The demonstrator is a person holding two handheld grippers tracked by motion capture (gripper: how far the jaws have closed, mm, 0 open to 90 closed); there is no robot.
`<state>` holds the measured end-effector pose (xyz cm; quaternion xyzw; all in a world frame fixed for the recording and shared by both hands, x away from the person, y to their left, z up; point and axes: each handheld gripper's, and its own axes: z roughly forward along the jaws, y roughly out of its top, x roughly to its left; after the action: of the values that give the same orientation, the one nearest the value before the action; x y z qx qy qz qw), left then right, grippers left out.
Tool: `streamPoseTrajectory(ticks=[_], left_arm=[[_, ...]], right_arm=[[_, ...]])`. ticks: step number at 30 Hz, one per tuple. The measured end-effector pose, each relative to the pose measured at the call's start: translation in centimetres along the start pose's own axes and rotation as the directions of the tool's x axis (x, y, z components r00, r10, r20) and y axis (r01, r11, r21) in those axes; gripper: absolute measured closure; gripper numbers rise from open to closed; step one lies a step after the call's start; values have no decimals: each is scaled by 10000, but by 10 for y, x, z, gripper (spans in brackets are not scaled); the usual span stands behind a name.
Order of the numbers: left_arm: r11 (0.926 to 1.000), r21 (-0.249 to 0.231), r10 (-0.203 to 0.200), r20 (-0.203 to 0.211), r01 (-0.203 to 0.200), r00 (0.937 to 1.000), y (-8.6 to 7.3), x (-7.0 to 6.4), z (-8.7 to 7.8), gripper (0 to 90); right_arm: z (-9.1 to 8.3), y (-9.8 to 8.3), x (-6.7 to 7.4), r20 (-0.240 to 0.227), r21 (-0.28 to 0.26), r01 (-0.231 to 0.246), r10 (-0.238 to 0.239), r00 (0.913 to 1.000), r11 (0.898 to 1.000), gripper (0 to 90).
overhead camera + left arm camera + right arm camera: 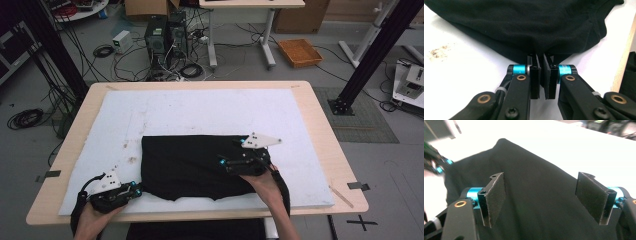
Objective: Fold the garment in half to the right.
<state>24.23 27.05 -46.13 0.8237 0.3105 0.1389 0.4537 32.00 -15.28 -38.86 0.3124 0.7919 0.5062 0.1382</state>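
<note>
High view: a folded black cloth garment (192, 165) lies near-centre on the white foam-covered wooden table (200, 107). Left gripper view: left gripper (541, 58) pinches the garment's edge. Right gripper view: right gripper (541, 195), jaws spread, over the fabric.

Beyond the grippers, past the far edge of the wooden tabletop (320, 120) with its white mat (200, 107), grey floor (380, 165) spreads out. 2 computer towers (165, 32) sit among tangled cables (107, 52), beside a white desk (250, 5) and an orange tray (300, 52).
</note>
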Motion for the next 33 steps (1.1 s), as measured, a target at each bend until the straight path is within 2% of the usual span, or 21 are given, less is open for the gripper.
streamPoseTrajectory(ticks=[3,7,10,12,14,17,18,21,24,28,31,33], left_arm=[[10000,-31,-9,3,9,10000,0,0,0,853],[10000,-35,1,-2,-1,10000,0,0,0,853],[10000,-52,-19,6,19,10000,0,0,0,852],[10000,-51,-1,-4,1,10000,0,0,0,853],[10000,-49,26,-22,-26,10000,0,0,0,853],[10000,-61,30,-16,-30,10000,-1,0,0,853],[10000,-55,4,4,-4,10000,-1,0,0,853],[10000,-54,6,-15,-6,10000,-1,0,0,853],[10000,-67,31,-5,-31,10000,-1,0,0,853],[10000,-95,20,-20,-21,10000,-1,0,0,853],[10000,-95,18,-19,-18,10000,-1,0,0,852],[9999,-105,13,-14,-13,10000,-2,0,0,852]], right_arm=[[20,15,2,-330,66,-61,63,9994,10000,254],[55,37,13,-703,364,340,-314,9970,9988,316],[88,53,22,-894,845,658,-582,9943,9943,345],[110,61,28,-1120,1139,717,-589,9920,9909,374],[132,68,32,-1560,1422,719,-494,9865,9872,432],[159,78,39,-1613,1636,729,-462,9858,9838,448],[170,82,40,-1714,1706,582,-285,9848,9836,449],[199,92,44,-1715,1925,472,-138,9851,9802,460],[226,96,50,-1957,2325,511,-48,9807,9713,475],[258,95,58,-1997,3059,843,-227,9796,9483,489],[273,92,60,-2056,3444,808,-89,9786,9353,500],[279,89,61,-2084,3519,839,-93,9780,9323,506]])
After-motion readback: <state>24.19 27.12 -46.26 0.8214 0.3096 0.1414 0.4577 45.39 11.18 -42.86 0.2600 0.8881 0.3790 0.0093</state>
